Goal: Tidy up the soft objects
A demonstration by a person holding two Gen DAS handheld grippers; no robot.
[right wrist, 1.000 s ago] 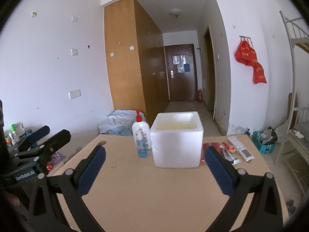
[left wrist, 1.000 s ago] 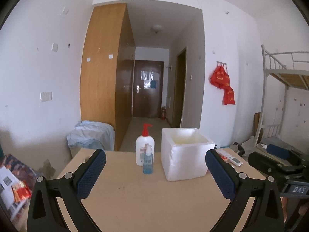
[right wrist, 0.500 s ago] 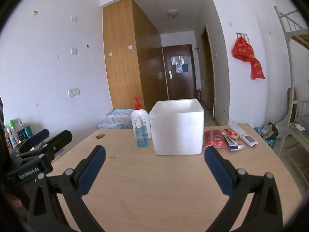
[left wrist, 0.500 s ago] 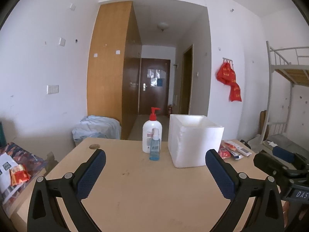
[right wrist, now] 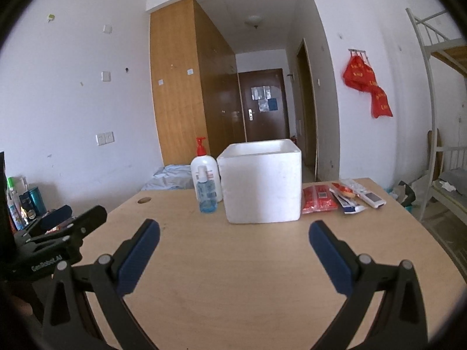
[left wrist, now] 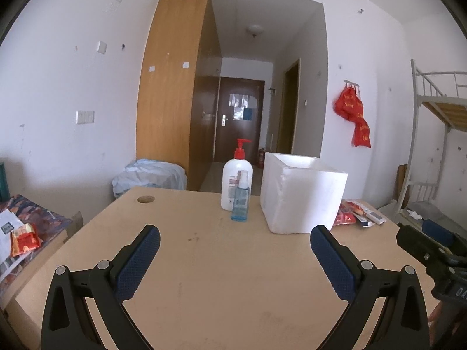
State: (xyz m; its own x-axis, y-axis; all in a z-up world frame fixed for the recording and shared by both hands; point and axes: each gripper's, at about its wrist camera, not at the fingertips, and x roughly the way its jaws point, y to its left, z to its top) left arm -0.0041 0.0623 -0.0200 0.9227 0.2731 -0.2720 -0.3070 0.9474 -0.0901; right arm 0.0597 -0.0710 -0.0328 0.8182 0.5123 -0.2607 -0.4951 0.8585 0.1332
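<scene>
A white foam box (left wrist: 303, 194) (right wrist: 262, 182) stands open-topped on the wooden table (left wrist: 221, 262) (right wrist: 233, 277). Right of it lie a red soft packet (right wrist: 317, 201) (left wrist: 344, 217), a tube (right wrist: 347, 202) and a white remote (right wrist: 364, 194). Left of the box stand a white pump bottle (left wrist: 235, 183) (right wrist: 205, 172) and a small blue spray bottle (left wrist: 241, 201) (right wrist: 205, 194). My left gripper (left wrist: 235, 246) hovers open over the near table, nothing between its blue pads. My right gripper (right wrist: 234, 242) is open too, short of the box. Each gripper shows at the other view's edge.
A low shelf with packets and papers (left wrist: 20, 236) sits left of the table, with bottles (right wrist: 17, 201) beside it. A covered bundle (left wrist: 151, 176) lies behind the table. A bunk bed frame (left wrist: 432, 134) stands right. Red bags (right wrist: 367, 84) hang on the wall.
Both grippers have dropped lower toward table level, so the box top is now seen almost edge-on. Both stay open. Nothing on the table has moved.
</scene>
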